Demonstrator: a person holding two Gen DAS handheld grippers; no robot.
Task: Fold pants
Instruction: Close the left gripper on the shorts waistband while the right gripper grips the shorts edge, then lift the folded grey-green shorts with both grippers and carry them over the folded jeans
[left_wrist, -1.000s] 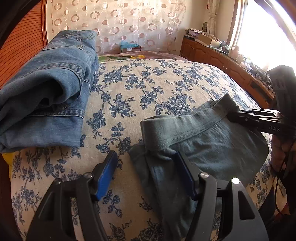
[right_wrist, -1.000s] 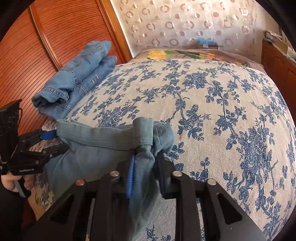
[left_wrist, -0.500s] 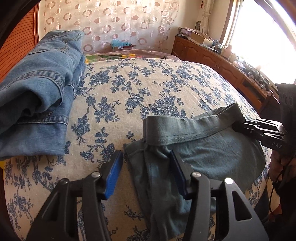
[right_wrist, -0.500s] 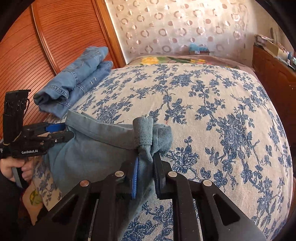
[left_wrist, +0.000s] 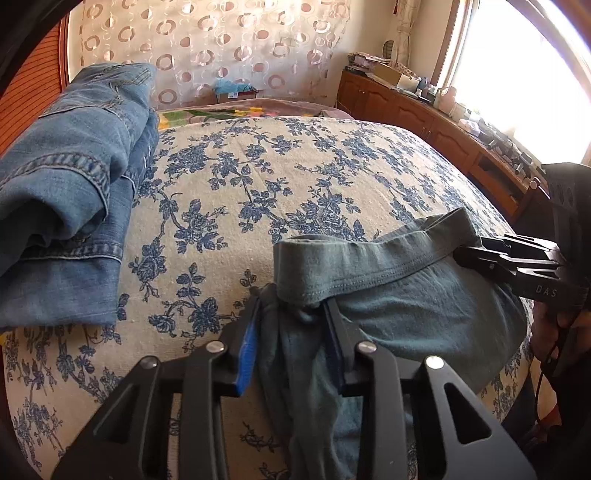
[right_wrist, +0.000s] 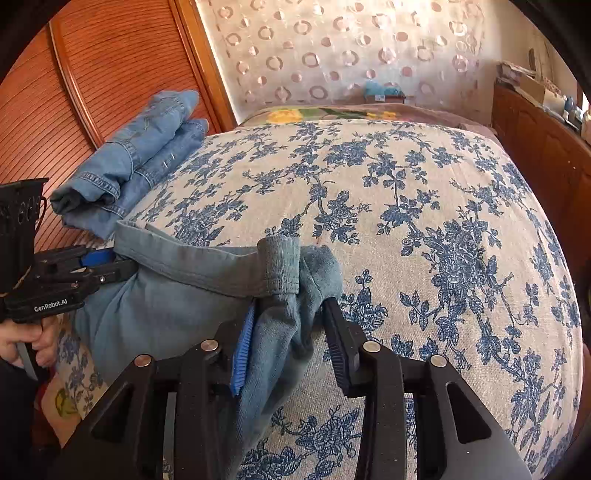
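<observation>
Looking along the left gripper (left_wrist: 291, 314), its black fingers stand narrowly apart with a bunched fold of the pants (left_wrist: 399, 291) between them; the jaws have just been closing, and the blue ribbed pad on the left finger and the dark right finger both lie against the cloth. The pants are soft grey-green knit with a wide stitched waistband, lying at the lower right of the frame on the bedspread (left_wrist: 280, 177), a coarse cream weave printed with blue flowers. The waistband runs as a long strip from the fingers up toward the right edge, where the right gripper (left_wrist: 465, 254), black and angular, meets its far end. Folded jeans (left_wrist: 70, 184), stiff faded denim with orange stitching, lie stacked at the upper left.

From the right wrist, the right gripper (right_wrist: 291, 310) straddles the waistband's near end. Its jaws have just been opening: the blue pad touches the hanging cloth, while the right finger stands slightly off it, so the grip looks slack. The pants (right_wrist: 166, 306) fill the lower left of the frame, their long axis running left from the fingers to the left gripper (right_wrist: 122, 266), held by a hand (right_wrist: 22, 339) at the left edge. The jeans (right_wrist: 129, 166) rest at the upper left beside a ribbed wooden panel (right_wrist: 103, 70).
</observation>
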